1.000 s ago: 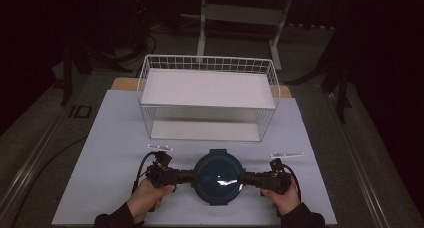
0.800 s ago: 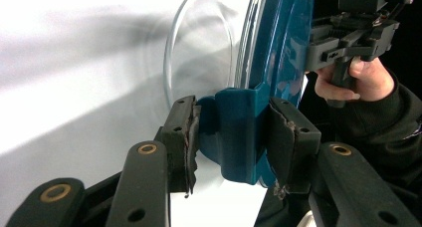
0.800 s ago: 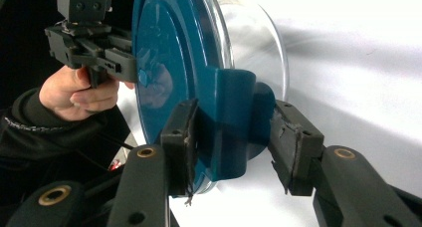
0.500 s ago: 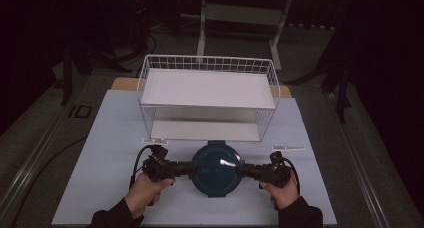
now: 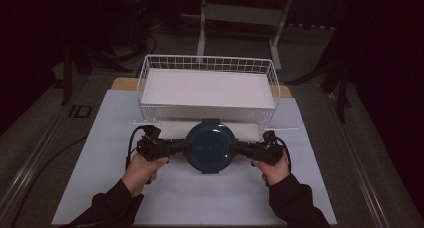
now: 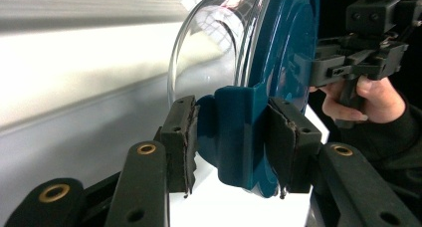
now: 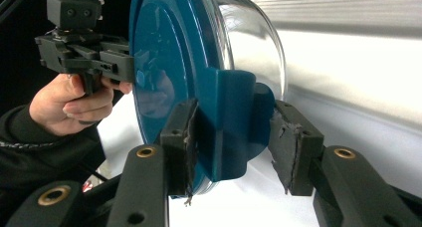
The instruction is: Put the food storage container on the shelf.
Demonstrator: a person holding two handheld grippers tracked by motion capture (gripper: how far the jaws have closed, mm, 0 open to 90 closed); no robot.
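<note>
Left gripper (image 5: 172,147) clamped on the left latch tab of a round glass container (image 5: 210,146) with dark teal lid; clear bowl beneath, contents not discernible. Container sits centre, near side of the white table (image 5: 200,203), just before the wire basket (image 5: 207,64). Right gripper (image 5: 246,149) clamped on the right tab. The basket holds a white liner

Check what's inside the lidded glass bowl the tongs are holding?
Through the clear wall of the glass bowl only reflections and the white surface behind show; no contents are visible. The blue lid covers the top, so the high view cannot confirm.
</note>
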